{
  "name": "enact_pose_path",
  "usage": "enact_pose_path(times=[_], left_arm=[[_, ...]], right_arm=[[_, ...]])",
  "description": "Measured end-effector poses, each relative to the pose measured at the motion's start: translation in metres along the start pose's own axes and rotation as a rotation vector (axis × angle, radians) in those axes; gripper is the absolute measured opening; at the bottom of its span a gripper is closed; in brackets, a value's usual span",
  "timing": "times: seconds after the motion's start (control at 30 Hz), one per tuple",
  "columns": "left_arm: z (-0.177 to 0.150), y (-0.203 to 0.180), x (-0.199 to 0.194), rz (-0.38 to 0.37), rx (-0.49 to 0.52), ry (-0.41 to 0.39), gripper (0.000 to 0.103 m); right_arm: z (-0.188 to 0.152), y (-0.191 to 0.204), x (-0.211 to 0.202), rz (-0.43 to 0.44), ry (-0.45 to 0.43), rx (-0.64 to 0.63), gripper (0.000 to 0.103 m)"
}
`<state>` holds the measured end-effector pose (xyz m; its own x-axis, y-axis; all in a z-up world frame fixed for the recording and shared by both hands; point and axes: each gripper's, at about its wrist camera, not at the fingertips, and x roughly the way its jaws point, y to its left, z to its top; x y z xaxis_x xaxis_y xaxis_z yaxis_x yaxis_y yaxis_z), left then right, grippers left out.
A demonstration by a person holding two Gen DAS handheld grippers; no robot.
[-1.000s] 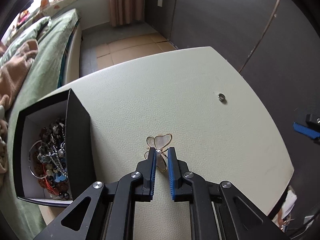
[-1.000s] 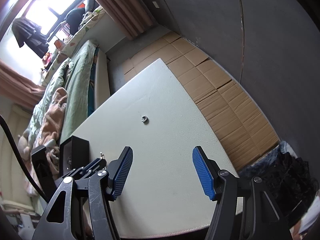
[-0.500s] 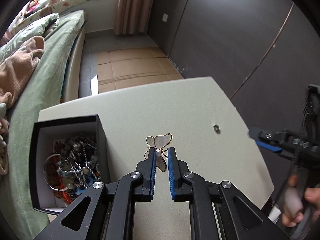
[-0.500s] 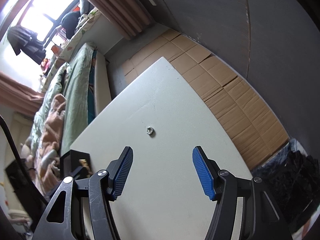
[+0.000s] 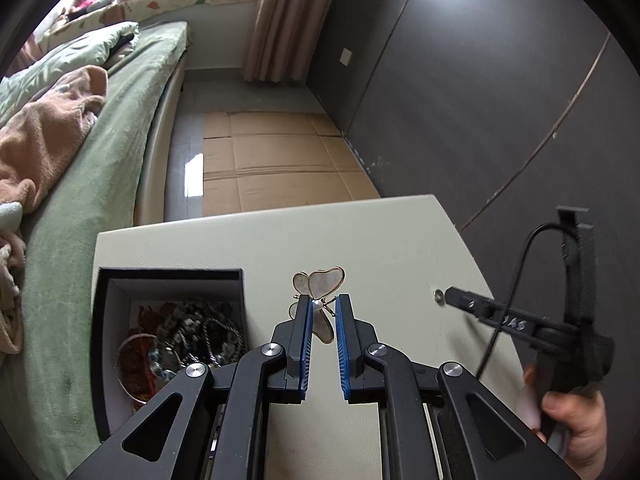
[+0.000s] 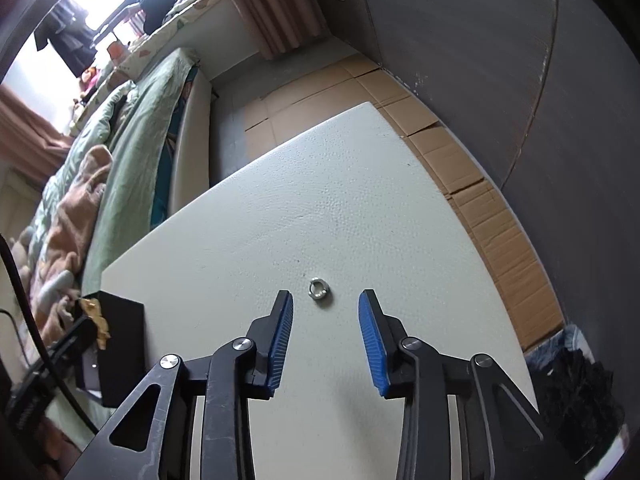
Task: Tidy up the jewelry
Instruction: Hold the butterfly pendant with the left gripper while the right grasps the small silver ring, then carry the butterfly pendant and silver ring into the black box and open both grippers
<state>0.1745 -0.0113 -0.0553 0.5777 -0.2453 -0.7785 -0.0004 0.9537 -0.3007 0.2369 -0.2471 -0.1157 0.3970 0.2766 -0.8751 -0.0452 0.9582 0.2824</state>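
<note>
- The left gripper (image 5: 322,312) pinches a butterfly brooch (image 5: 318,294) between its blue fingers (image 5: 307,330); the wings stand clear above the fingertips.
- The black box (image 5: 168,276) sits at the worktop's (image 5: 380,240) left edge, just beside the held brooch, and already holds a tangle of beads and bangles.
- Carry the brooch over the box opening before releasing; keep the pinch firm, since the thin gold frame likely slips or bends under uneven pressure.
- Lower the brooch close to the contents before letting go, so it does not bounce off the box wall.
- The right gripper (image 6: 325,320) points down at a small silver ring (image 6: 319,289) lying alone on the worktop; its fingers (image 6: 370,336) are closing, with the ring just ahead of the tips and not yet touched.
- Advance until the ring sits squarely between the pads, then close low against the surface; a ring this small probably skids away if struck by one finger first.
- Keep both grippers well apart near the box.
</note>
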Motion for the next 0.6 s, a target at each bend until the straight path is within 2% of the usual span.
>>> enact_pose_path(times=[0.27,0.43,0.6], left_arm=[[0.009,0.012,-0.002,-0.013,-0.020,-0.013,0.012],[0.012,0.017,-0.003,-0.024,-0.042,-0.020,0.012],[0.013,0.022,-0.010,-0.029,-0.057,-0.032,0.012]], right_arm=[[0.005,0.014,0.015,-0.059,0.012,-0.054,0.030],[0.004,0.028,0.018,-0.145,0.028,-0.115,0.026],[-0.001,0.043,0.018,-0.194,0.024,-0.202,0.016]])
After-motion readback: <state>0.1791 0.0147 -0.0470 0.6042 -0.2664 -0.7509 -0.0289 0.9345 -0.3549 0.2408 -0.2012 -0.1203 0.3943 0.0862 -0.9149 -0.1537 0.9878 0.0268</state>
